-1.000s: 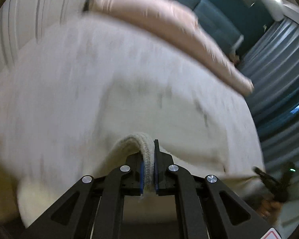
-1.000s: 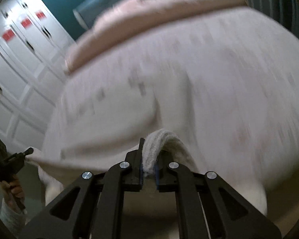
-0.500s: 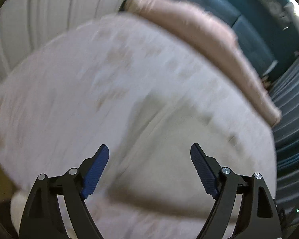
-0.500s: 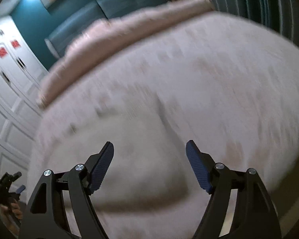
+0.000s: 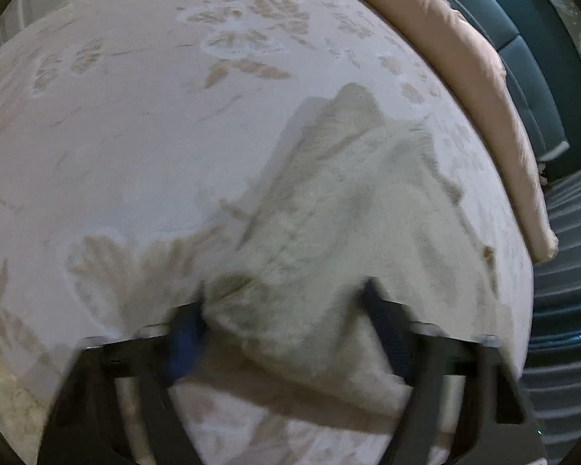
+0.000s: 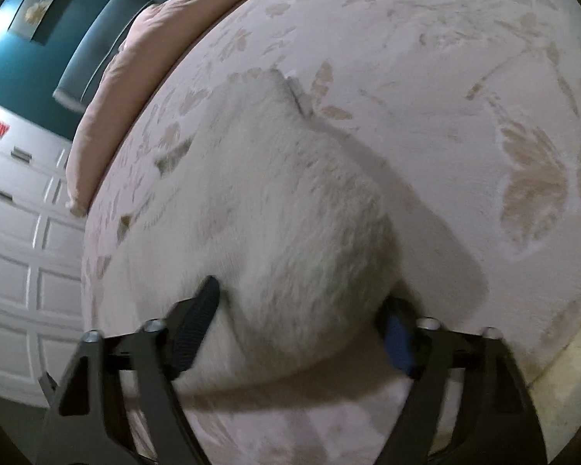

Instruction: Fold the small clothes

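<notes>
While it lies heaped on the floral bedspread point(image 5: 143, 124), the cream fuzzy garment point(image 5: 341, 217) looks rumpled. Its near edge sits between the wide-spread fingers of the left gripper point(image 5: 290, 325) and the right gripper point(image 6: 298, 321), neither gripping. Beyond the garment runs a pink bolster point(image 5: 480, 77), then a teal headboard point(image 5: 530, 38).

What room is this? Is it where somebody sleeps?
Probably a bedroom. A fluffy white garment lies on a wide bedspread with a leaf pattern, a pink rolled cover runs along its far edge, and white paneled closet doors stand beside it.
</notes>
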`<state>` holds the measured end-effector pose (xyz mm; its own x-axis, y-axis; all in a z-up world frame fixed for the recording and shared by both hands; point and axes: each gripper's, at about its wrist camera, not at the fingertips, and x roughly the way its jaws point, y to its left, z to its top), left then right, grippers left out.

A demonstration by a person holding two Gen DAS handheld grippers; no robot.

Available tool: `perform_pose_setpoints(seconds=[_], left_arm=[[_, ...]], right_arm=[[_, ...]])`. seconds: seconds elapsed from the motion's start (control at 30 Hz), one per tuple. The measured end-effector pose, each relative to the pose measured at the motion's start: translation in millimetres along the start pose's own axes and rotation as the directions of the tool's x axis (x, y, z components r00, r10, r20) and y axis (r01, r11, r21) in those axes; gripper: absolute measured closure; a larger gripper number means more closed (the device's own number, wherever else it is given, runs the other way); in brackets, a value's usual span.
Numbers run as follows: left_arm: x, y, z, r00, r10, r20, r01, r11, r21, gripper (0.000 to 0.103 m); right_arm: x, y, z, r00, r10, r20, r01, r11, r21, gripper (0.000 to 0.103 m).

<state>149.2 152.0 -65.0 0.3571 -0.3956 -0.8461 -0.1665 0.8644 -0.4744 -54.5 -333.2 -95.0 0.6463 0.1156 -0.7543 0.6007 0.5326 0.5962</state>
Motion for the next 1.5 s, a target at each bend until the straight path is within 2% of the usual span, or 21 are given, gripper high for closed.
perform_pose_setpoints(seconds=[0.03, 0.07, 0.17, 0.33, 0.47, 0.6, 0.63, 0.73, 0.8, 0.83, 0.87, 0.93, 1.07, 1.17, 1.23, 1.27, 1.3, 1.33, 1.37, 1.4, 1.5], left_arm=[[-0.8, -1.8, 0.9, 1.0, -0.006, -0.017, 0.006, 1.0, 0.012, 0.073], [-6.9, -1.6, 1.1, 0.999, -0.027, -0.023, 0.028, 0.999, 0.021, 0.08], [-34.1, -2.5, -5.1, 0.998, -0.061, -0.009, 0.062, 0.995, 0.073, 0.089], [-67.9, 12.8, -35.2, 0.997, -0.053, -0.062, 0.059, 0.993, 0.105, 0.092], [-80.3, 46.7, -77.4, 0.991, 0.004, -0.132, 0.008, 0.996, 0.091, 0.092], [-79.2, 64.3, -104.4, 0.982, 0.083, -0.168, -0.066, 0.993, 0.102, 0.091], [-80.3, 61.7, -106.4, 0.981, 0.119, -0.155, -0.098, 0.986, 0.132, 0.091], [-89.8, 45.9, -95.1, 0.983, 0.151, -0.104, -0.131, 0.975, 0.181, 0.083], [-104.1, 30.8, -80.1, 0.99, 0.132, -0.041, -0.12, 0.97, 0.213, 0.076], [-111.2, 22.6, -72.5, 0.993, 0.12, 0.0, -0.117, 0.967, 0.226, 0.067], [-117.6, 12.7, -62.6, 0.994, 0.102, 0.048, -0.111, 0.965, 0.238, 0.055], [-117.6, -5.4, -42.7, 0.993, 0.057, 0.103, -0.082, 0.963, 0.255, 0.041], [-71.0, -46.1, -5.7, 0.997, 0.011, 0.081, -0.035, 0.952, 0.303, 0.035], [-27.7, -59.4, 4.8, 0.999, 0.022, 0.024, -0.028, 0.949, 0.314, 0.035], [-1.9, -61.4, 7.0, 0.998, 0.066, -0.017, -0.059, 0.953, 0.296, 0.035], [8.5, -56.9, 4.6, 0.998, 0.053, -0.045, -0.038, 0.955, 0.294, 0.035], [15.7, -56.7, 1.8, 0.997, 0.055, -0.062, -0.034, 0.953, 0.301, 0.038], [22.6, -56.1, 1.5, 0.995, 0.077, -0.068, -0.052, 0.949, 0.31, 0.063], [27.5, -54.7, 2.0, 0.992, 0.1, -0.074, -0.071, 0.944, 0.322, 0.09], [25.4, -54.7, 4.3, 0.994, 0.08, -0.079, -0.051, 0.946, 0.32, 0.094], [-12.9, -62.8, 15.0, 1.0, -0.025, 0.014, 0.019, 0.948, 0.316, 0.096]], right_arm=[[0.2, 1.5, 2.8, 1.0, 0.019, -0.014, -0.019, 1.0, 0.002, 0.063], [-2.0, -0.1, 5.3, 0.999, 0.034, -0.019, -0.034, 0.999, 0.0, 0.077], [-22.0, 6.9, 5.8, 0.999, 0.047, -0.006, -0.047, 0.998, -0.051, 0.089], [-59.2, 1.8, -10.0, 0.998, 0.04, -0.044, -0.044, 0.994, -0.103, 0.092], [-74.6, -26.2, -54.4, 0.986, -0.093, -0.135, 0.068, 0.981, -0.179, 0.092], [-78.4, -49.4, -82.1, 0.969, -0.158, -0.188, 0.124, 0.975, -0.182, 0.091], [-79.2, -50.3, -84.5, 0.965, -0.186, -0.185, 0.147, 0.967, -0.209, 0.09], [-92.1, -43.4, -71.4, 0.97, -0.204, -0.135, 0.167, 0.955, -0.243, 0.079], [-107.0, -38.3, -56.0, 0.977, -0.203, -0.064, 0.181, 0.951, -0.251, 0.065], [-116.7, -31.7, -42.7, 0.979, -0.205, 0.006, 0.199, 0.945, -0.258, 0.06], [-120.1, -28.0, -33.5, 0.979, -0.199, 0.041, 0.203, 0.943, -0.265, 0.049], [-116.7, -14.5, -7.3, 0.98, -0.175, 0.096, 0.195, 0.94, -0.279, 0.045], [-78.6, 7.9, 27.4, 0.986, -0.127, 0.11, 0.155, 0.938, -0.309, 0.043], [-38.2, 25.0, 43.6, 0.988, -0.133, 0.083, 0.153, 0.936, -0.317, 0.043], [-15.2, 29.1, 43.9, 0.989, -0.14, 0.05, 0.149, 0.934, -0.325, 0.043], [-0.6, 32.9, 41.6, 0.987, -0.159, 0.033, 0.161, 0.93, -0.33, 0.044], [5.8, 33.9, 38.5, 0.985, -0.172, 0.024, 0.17, 0.926, -0.337, 0.055], [10.0, 35.3, 34.0, 0.983, -0.185, 0.018, 0.179, 0.919, -0.352, 0.064], [11.4, 40.3, 29.7, 0.977, -0.212, 0.035, 0.209, 0.9, -0.383, 0.089], [8.3, 44.8, 28.1, 0.976, -0.212, 0.048, 0.213, 0.889, -0.406, 0.093], [-40.5, 61.4, 34.5, 0.987, -0.062, 0.146, 0.118, 0.9, -0.42, 0.095]])
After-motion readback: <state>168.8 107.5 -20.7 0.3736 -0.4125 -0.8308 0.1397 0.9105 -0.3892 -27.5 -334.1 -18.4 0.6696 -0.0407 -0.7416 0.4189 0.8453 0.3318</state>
